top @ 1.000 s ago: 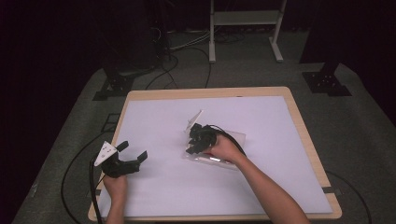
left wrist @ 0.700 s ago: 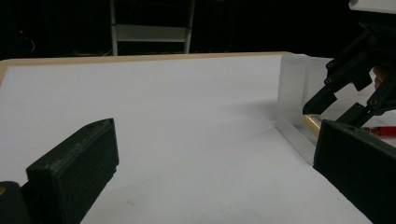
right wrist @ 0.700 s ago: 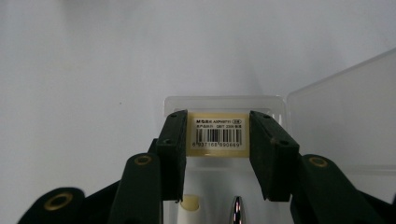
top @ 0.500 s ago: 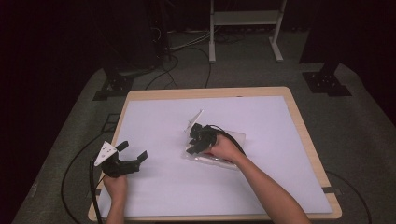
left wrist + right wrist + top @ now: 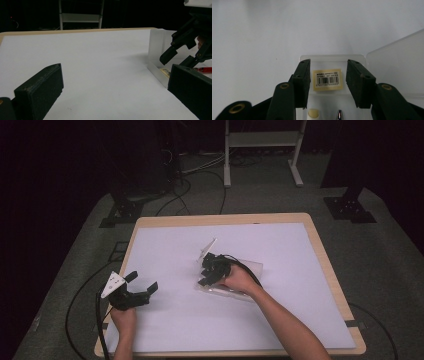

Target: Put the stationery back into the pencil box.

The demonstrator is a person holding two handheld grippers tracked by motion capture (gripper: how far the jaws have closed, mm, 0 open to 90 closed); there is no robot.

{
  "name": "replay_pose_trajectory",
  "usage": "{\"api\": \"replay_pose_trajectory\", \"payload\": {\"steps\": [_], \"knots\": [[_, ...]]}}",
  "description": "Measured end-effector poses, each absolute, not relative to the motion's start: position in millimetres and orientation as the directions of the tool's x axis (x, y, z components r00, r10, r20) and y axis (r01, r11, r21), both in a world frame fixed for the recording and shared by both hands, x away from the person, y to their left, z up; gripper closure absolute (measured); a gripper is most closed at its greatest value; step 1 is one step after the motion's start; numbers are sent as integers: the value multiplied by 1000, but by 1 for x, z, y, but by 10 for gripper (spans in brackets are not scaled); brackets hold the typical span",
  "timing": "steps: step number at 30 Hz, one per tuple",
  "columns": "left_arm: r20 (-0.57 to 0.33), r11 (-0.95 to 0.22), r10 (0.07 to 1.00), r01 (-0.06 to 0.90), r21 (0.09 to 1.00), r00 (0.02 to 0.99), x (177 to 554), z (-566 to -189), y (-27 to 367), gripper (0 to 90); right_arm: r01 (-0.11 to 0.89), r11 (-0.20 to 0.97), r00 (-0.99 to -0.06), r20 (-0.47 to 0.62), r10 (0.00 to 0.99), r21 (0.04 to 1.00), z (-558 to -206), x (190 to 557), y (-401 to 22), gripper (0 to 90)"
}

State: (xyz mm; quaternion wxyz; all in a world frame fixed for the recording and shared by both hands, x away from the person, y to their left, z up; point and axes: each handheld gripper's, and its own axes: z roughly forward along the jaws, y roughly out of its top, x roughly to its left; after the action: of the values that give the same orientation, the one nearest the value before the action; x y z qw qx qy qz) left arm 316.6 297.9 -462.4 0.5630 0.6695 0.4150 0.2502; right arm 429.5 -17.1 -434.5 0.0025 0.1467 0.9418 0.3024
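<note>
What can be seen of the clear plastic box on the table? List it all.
The clear plastic box is a shallow, see-through case lying flat on the white table sheet, near its middle. Its hinged lid stands open to one side. A pale barcode sticker lies inside at one end; a red pen-like item and a silvery tip show inside too. The right gripper hangs over the open tray, its jaws apart either side of the sticker, having just opened wider.

In the right gripper view the clear case (image 5: 332, 62) runs off the bottom edge — a cream round thing (image 5: 313, 113) and a silver tip (image 5: 339, 114) inside are cut short, the barcode label (image 5: 327, 79) print too small to read.
</note>
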Motion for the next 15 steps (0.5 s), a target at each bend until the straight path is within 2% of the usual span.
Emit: {"api": "replay_pose_trajectory", "payload": {"steps": [15], "knots": [[-126,-28,840,275,961,528,317,-462,297,0,267,714,-954,70,293,647,-393,408,-62,476]]}}
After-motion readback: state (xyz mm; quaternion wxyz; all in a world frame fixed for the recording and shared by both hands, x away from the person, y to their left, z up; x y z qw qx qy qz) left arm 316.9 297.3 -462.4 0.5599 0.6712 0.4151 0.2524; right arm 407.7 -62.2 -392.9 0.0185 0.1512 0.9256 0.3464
